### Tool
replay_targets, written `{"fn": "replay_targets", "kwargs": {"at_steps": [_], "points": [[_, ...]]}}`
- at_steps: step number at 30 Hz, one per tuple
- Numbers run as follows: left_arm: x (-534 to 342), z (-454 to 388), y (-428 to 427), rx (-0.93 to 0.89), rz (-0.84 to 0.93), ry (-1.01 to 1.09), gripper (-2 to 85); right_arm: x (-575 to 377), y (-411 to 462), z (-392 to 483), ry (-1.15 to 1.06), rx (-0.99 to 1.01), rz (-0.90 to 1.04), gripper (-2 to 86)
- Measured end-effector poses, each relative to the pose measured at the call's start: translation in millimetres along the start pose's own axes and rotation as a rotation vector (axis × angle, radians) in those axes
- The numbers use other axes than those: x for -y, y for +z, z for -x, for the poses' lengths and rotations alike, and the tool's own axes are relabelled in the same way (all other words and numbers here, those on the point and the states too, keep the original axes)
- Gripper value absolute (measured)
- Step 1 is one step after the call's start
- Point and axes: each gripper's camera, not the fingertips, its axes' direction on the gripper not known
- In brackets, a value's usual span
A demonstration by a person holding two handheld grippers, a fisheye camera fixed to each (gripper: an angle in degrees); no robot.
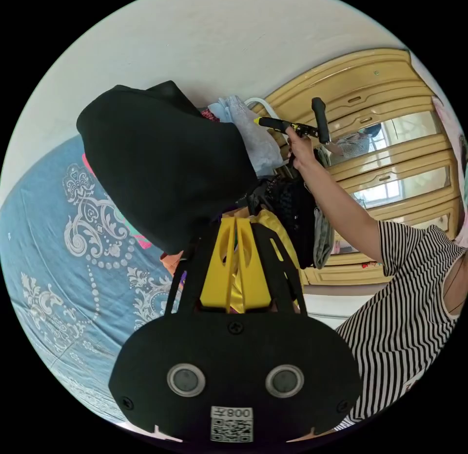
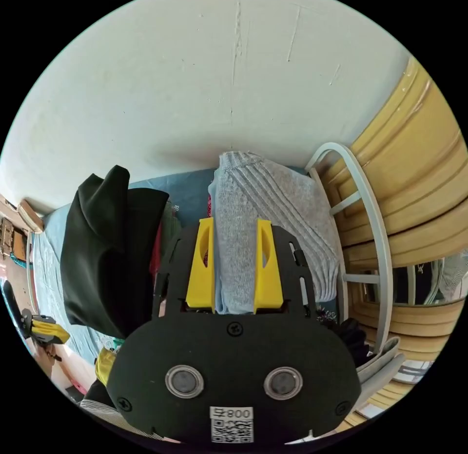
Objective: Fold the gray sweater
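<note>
A person in a striped shirt (image 1: 404, 298) stands by a bed with a blue patterned cover (image 1: 58, 259), holding a gripper in each hand and lifting clothes off a heap. The gray sweater (image 2: 273, 220) hangs high in the right gripper view, against the pale wall, with a white chair back (image 2: 370, 220) and a yellow wooden wardrobe (image 2: 419, 181) just beside it. The right gripper (image 2: 235, 259) has a bunched fold of the sweater between its yellow jaws, which stand partly apart with the knit filling the gap and pressing on both. In the left gripper view that same gripper appears at arm's length, raised in the person's hand (image 1: 301, 149), the sweater drooping below it. The left gripper (image 1: 236, 259) has its yellow jaws drawn nearly together; a black garment (image 1: 161, 166) looms just beside and in front of them, but I cannot tell whether the jaws pinch it or something bright yellow beneath. My judgement is that the sweater is being picked out of the heap, and folding proper has not begun. To do this step well, the right gripper should lift the sweater well clear of the chair back and the other clothes, so nothing snags, then carry it to a bare part of the bed cover. The left gripper would best be free of other cloth first, so it can take a shoulder or hem and spread the sweater flat.
</note>
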Motion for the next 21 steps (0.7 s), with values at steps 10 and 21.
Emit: {"fn": "replay_targets", "kwargs": {"at_steps": [10,21], "points": [[-80,49,-38,-0.054,0.004,-0.159,0.2,94,51,-10,-0.130,-0.221,0.141,6.7],[-175,102,-105,-0.186,-0.083,-0.198,0.1,149,-97,-202,0.270,0.282,-0.093,2.2]]}}
